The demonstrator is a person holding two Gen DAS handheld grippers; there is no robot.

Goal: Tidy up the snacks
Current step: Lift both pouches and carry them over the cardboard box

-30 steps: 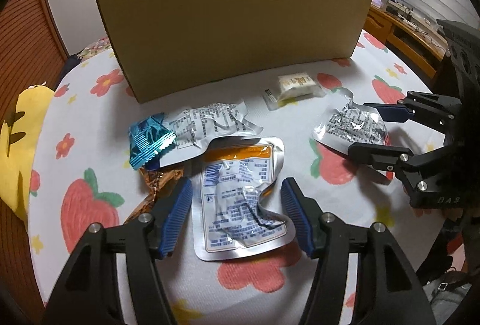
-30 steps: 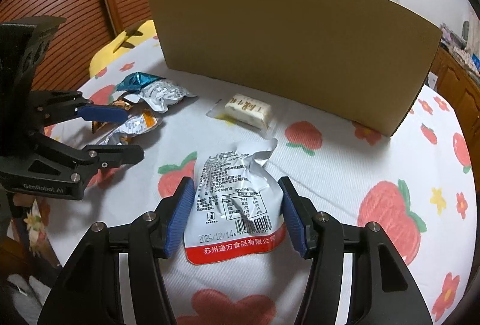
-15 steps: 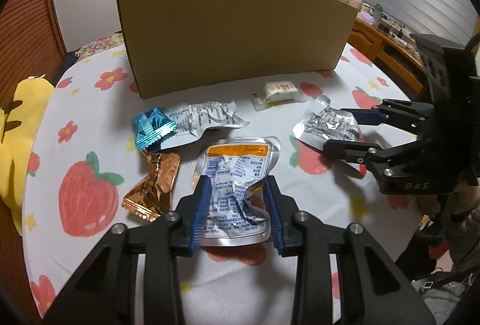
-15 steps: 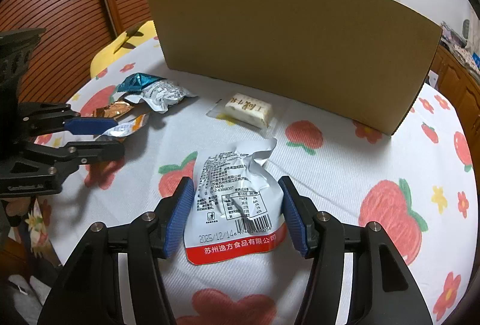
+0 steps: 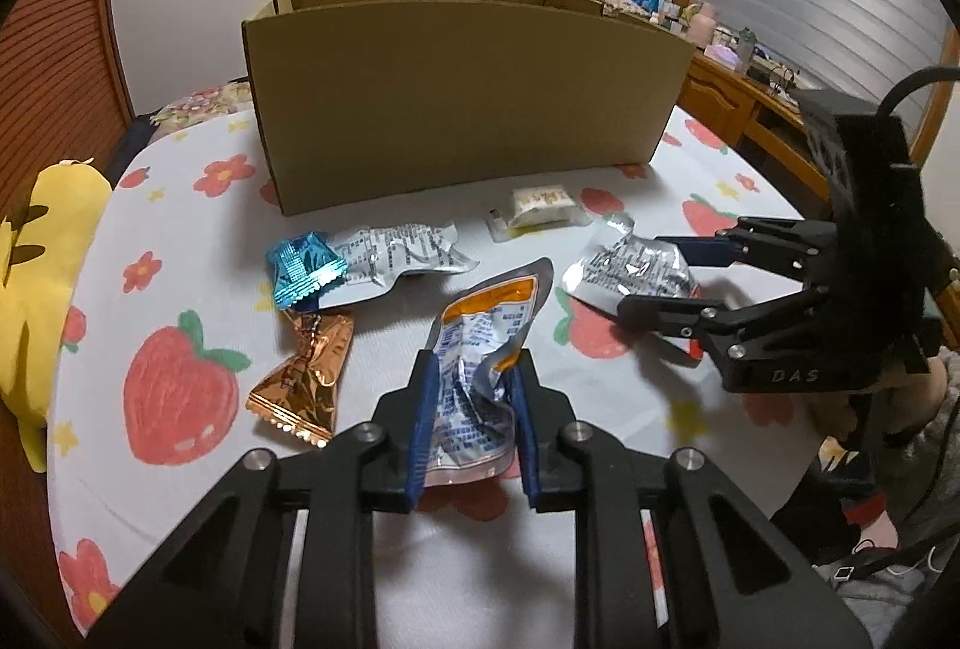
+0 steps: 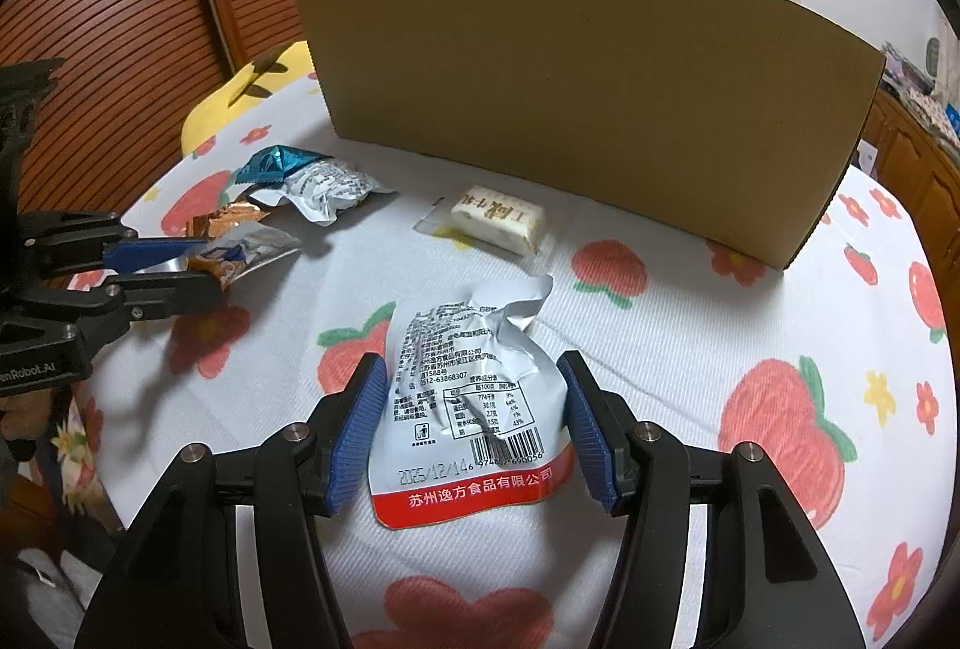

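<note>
My left gripper (image 5: pixel 471 409) is shut on a silver pouch with an orange top (image 5: pixel 480 349) and holds it lifted off the tablecloth; both also show in the right wrist view, the gripper (image 6: pixel 198 265) and the pouch (image 6: pixel 252 250). My right gripper (image 6: pixel 471 421) is open, its blue pads either side of a silver pouch with a red bottom band (image 6: pixel 474 403) lying flat; it also shows in the left wrist view (image 5: pixel 636 268). A tall open cardboard box (image 5: pixel 462 91) stands behind the snacks.
On the strawberry-print tablecloth (image 5: pixel 180 379) lie a blue candy (image 5: pixel 303 268), a silver packet (image 5: pixel 396 259), a copper-brown candy (image 5: pixel 306 379) and a white wrapped cake (image 5: pixel 540 205). A yellow plush (image 5: pixel 36 253) sits at the left edge. Wooden furniture (image 5: pixel 738 109) stands at the right.
My left gripper closed on the orange-topped pouch, crumpling it, and lifted it up and back. My right gripper stayed open around the red-banded pouch.
</note>
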